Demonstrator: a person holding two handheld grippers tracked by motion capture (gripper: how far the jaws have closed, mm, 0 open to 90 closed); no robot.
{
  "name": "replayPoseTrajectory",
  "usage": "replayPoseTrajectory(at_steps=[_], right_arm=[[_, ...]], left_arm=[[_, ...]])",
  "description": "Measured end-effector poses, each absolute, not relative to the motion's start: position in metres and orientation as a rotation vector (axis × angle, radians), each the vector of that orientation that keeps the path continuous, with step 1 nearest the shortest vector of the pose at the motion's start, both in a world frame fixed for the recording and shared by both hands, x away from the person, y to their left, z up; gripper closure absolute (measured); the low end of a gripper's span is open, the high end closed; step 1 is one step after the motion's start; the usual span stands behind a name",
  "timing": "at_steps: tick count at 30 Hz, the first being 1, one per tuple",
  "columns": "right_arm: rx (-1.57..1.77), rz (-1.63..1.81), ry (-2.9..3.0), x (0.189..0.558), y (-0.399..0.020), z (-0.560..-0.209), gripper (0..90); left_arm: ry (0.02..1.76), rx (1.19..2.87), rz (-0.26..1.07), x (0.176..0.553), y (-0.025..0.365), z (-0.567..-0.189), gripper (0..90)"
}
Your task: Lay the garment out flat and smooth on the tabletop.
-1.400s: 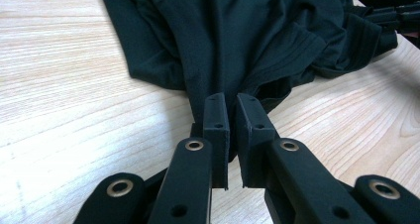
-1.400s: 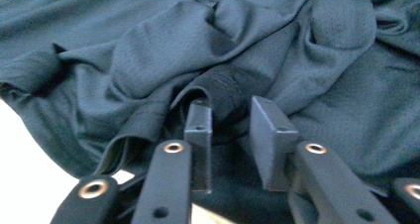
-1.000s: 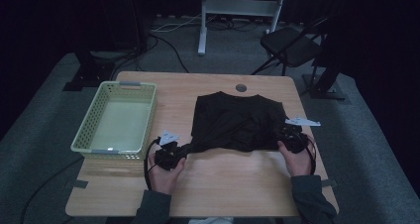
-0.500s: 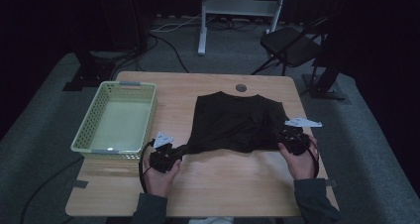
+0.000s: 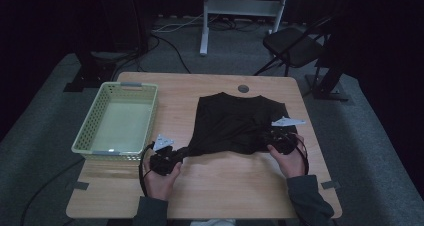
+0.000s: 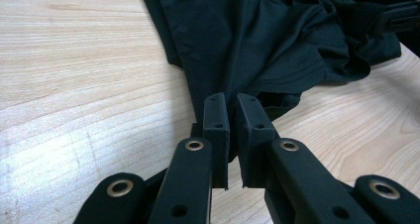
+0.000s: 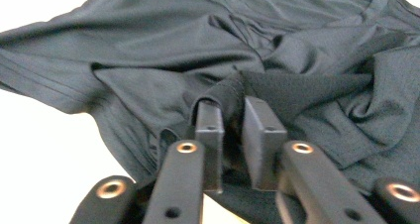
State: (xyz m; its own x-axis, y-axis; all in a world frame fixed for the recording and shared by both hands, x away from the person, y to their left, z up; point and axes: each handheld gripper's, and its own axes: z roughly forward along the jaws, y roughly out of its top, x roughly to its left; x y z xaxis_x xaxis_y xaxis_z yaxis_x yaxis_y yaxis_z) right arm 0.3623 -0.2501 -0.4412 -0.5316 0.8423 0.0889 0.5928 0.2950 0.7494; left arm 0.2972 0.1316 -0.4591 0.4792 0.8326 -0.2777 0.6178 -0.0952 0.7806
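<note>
1. nearest me, my left gripper [image 5: 165, 161] sits close to the near-left part of the surface [image 5: 235, 196]; since half a second ago it has pulled further toward me and to the left, drawing a corner of the black shirt [image 5: 235, 123] out into a taut strand.
2. in the left gripper view its jaws are almost closed, pinching a thin fold of the black shirt [image 6: 267, 40] between them.
3. my right gripper [image 5: 280, 138] is at the shirt's near-right corner, much where it was; in the right gripper view its jaws are nearly closed on a bunched ridge of the fabric [image 7: 233, 92].
4. the shirt lies spread across the middle-right of the surface, wrinkled between the two grips.
5. left of it stands a pale yellow-green basket [image 5: 95, 118], just beside my left gripper and apart from the shirt.
6. further off, a small round grommet [image 5: 243, 88] sits near the far edge.
7. beyond the surface, a folding chair [image 5: 292, 46] and a white stand [image 5: 240, 8] rest on grey carpet.
</note>
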Motion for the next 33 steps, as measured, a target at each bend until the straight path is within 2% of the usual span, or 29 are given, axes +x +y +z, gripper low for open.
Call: replayPoseTrajectory(at_steps=[1, 10, 15, 17, 23, 33], right_arm=[[1.304, 1.103, 2.24, 0.362, -0.253, -0.438, 72.5], [1.367, 1.066, 2.244, 0.364, -0.258, -0.452, 61.8], [1.379, 1.01, 2.263, 0.364, -0.253, -0.464, 60.7], [1.386, 0.999, 2.272, 0.365, -0.253, -0.466, 63.7], [1.39, 0.974, 2.279, 0.364, -0.259, -0.467, 85.0], [1.365, 0.988, 2.254, 0.344, -0.28, -0.449, 86.7]], left_arm=[[1.223, 1.806, 0.291, 0.297, 0.131, -0.46, 84.8], [1.227, 1.808, 0.283, 0.298, 0.13, -0.462, 84.7], [1.227, 1.806, 0.288, 0.297, 0.13, -0.461, 84.7], [1.227, 1.804, 0.289, 0.297, 0.131, -0.461, 84.7], [1.229, 1.801, 0.291, 0.296, 0.133, -0.461, 84.8], [1.229, 1.792, 0.291, 0.292, 0.137, -0.458, 84.9]])
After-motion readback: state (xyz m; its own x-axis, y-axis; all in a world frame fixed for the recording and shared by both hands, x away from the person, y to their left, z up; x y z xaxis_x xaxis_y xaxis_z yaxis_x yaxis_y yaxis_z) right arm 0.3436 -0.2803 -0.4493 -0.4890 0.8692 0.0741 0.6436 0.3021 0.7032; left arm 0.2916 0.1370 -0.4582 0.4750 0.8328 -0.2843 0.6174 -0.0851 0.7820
